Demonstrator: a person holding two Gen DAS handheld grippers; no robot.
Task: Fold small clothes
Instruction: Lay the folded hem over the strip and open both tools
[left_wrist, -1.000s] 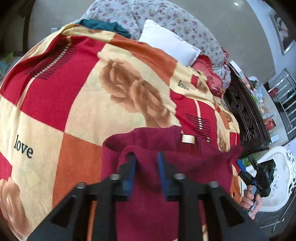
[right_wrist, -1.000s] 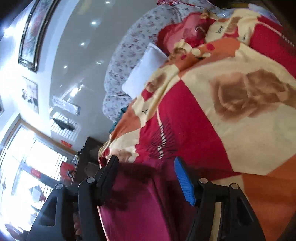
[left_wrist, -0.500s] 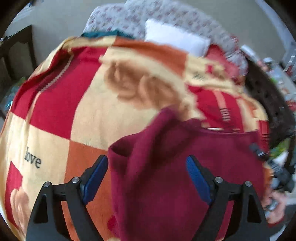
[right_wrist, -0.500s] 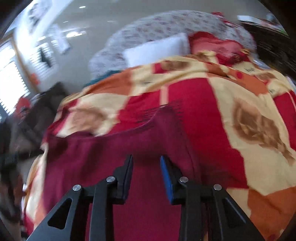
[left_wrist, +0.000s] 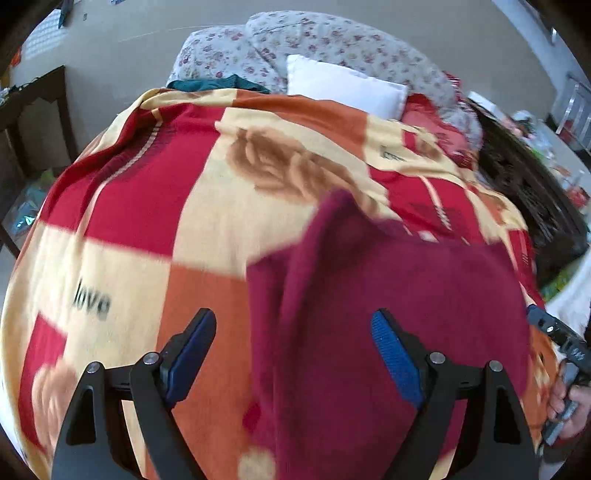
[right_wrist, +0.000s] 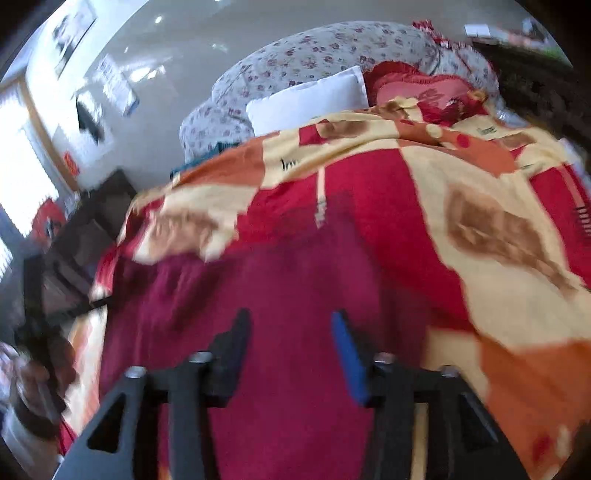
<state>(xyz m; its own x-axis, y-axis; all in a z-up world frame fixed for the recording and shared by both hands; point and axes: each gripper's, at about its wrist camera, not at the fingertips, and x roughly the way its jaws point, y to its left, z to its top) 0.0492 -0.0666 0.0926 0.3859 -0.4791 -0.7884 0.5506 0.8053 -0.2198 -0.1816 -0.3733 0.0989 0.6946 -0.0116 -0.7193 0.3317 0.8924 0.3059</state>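
Observation:
A dark maroon garment (left_wrist: 388, 295) lies on a red, cream and orange patchwork blanket (left_wrist: 147, 206), with one corner turned up in a raised fold. My left gripper (left_wrist: 293, 317) stands open wide over the garment's left edge, pads clear of the cloth. In the right wrist view the same garment (right_wrist: 258, 280) spreads under my right gripper (right_wrist: 291, 317). Its jaws are opening and nothing is pinched between them. The right gripper's black body (left_wrist: 554, 332) and the hand holding it (left_wrist: 569, 402) show at the left view's right edge.
At the head of the bed lie a white pillow (left_wrist: 343, 88), a floral quilt (left_wrist: 332, 40), a teal cloth (left_wrist: 218, 83) and a red cushion (right_wrist: 417, 88). Dark carved furniture (left_wrist: 528, 192) stands right of the bed, a dark table (left_wrist: 33, 96) to the left.
My left gripper let go of the maroon fold and opened wide. My right gripper rolled upright, closed over the garment, then spread apart again. The garment's corner now stands folded over.

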